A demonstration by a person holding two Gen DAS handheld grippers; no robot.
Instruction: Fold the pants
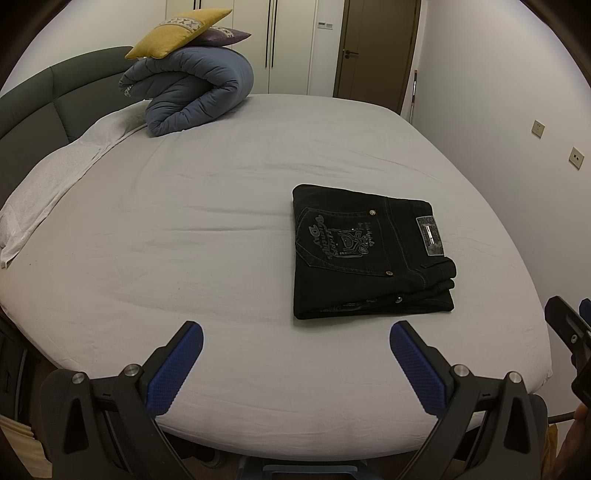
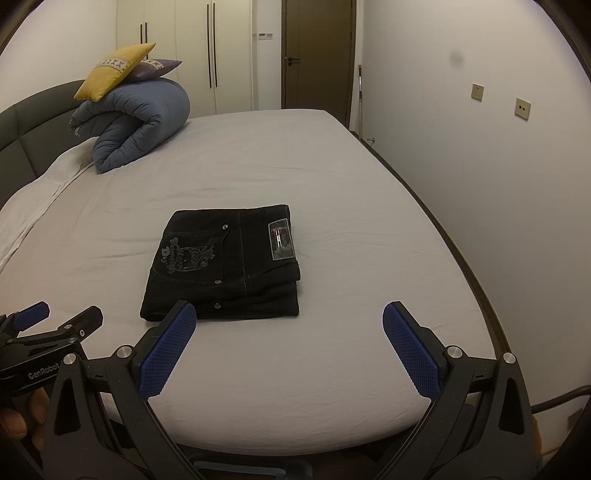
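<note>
Black jeans (image 1: pixel 369 254) lie folded into a compact rectangle on the grey bed sheet, back pocket embroidery and waist patch facing up; they also show in the right wrist view (image 2: pixel 225 266). My left gripper (image 1: pixel 295 336) is open and empty, held near the bed's front edge, short of the jeans and to their left. My right gripper (image 2: pixel 290 317) is open and empty, just in front of the jeans' near edge. The right gripper's tip shows in the left wrist view (image 1: pixel 565 325); the left gripper shows in the right wrist view (image 2: pixel 51 325).
A rolled blue duvet (image 1: pixel 195 96) with a yellow cushion (image 1: pixel 177 33) on top sits at the far left by the dark headboard (image 1: pixel 33 107). A white wall (image 2: pixel 461 147) runs along the bed's right side. A brown door (image 2: pixel 317 55) stands beyond.
</note>
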